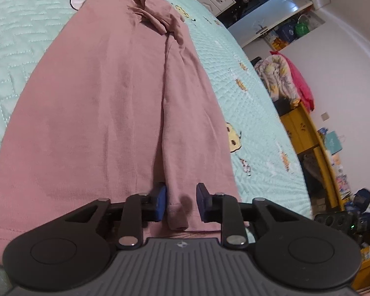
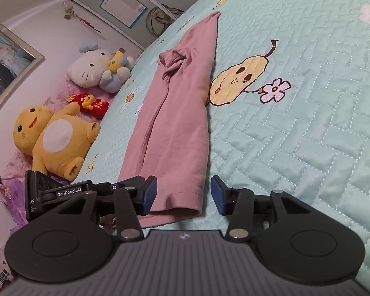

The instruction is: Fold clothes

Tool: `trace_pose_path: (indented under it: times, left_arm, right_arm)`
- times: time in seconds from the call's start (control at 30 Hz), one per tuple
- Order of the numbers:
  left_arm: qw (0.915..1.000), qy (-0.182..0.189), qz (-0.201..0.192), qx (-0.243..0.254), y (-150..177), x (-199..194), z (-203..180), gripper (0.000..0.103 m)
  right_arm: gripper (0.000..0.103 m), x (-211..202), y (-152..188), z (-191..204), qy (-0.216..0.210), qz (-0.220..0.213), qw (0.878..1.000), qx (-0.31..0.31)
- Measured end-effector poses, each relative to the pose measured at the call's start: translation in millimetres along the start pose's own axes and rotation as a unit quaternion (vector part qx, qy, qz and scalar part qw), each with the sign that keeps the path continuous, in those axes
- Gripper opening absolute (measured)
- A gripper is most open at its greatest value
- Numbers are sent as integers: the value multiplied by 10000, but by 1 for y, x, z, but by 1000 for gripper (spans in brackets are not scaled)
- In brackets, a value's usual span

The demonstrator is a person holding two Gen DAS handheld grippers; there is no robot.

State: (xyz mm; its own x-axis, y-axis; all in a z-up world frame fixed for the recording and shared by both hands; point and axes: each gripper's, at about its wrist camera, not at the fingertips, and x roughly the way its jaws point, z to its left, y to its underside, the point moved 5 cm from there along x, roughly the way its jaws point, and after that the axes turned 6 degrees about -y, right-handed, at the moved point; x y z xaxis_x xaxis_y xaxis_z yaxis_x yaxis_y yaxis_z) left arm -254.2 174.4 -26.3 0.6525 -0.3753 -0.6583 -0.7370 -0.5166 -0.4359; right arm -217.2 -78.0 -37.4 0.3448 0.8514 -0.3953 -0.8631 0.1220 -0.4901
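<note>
The pink shirt lies flat on the bed, on a light green quilt with little cartoon pictures sewn on it. In the left wrist view the shirt fills most of the picture. It runs from the near edge of the bed up toward the far edge. One side is folded over along its length, so a long crease goes up the middle. The collar is bunched up at the far end. The left gripper sits at the shirt's near hem. Its jaws are open, with a gap between the blue pads, and they hold nothing. The folded edge of the hem lies in the gap between them. Past the right edge of the bed there is a yellow desk with a heap of bedding on top.

In the right wrist view the shirt looks like a long narrow strip going away up the bed. The right gripper is at the near hem. Its jaws are wide open and grip nothing, and the hem's right corner lies between them. The other gripper shows just to the left, by the same hem. A pear picture on the quilt lies just right of the shirt. By the left edge of the bed sit a yellow plush toy, a white cat plush and a small red plush.
</note>
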Motion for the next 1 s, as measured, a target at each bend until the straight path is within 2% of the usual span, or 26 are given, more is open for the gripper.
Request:
trace_pose_path:
  times: [0.17,0.27,0.3,0.37,0.47,0.6,0.8,1.0]
  left_arm:
    - [9999,-65,35,-76,-1,1,3,7]
    - [9998,-48,69,-159,-1,0,5,4]
    - [9998,-40,76,-201,-1,0,5,3]
    - [9995,-10,92,-309,-2,-1,5,3]
    - [9980,176,140,-599,-3,-4,5,3]
    - [9958,402,150,-810,-8,-10,-1,3]
    - [9913,657,247,-1114,-11,-10,-5,3]
    - [9844,884,284,-1495,-11,-11,-1,3]
  right_arm:
    - [48,-2,0,4,46,-12,9999,-142]
    - [49,-7,3,20,450,-89,9943,-961]
    - [49,-8,6,30,588,-86,9886,-1384]
    - [49,-6,17,52,759,-23,9705,-2290]
    - [56,4,40,80,906,138,9342,-3449]
    - [57,19,66,102,1189,70,8850,-4502]
    - [57,36,74,108,1375,-32,8507,-5073]
    - [56,49,74,108,1612,-160,8272,-5381]
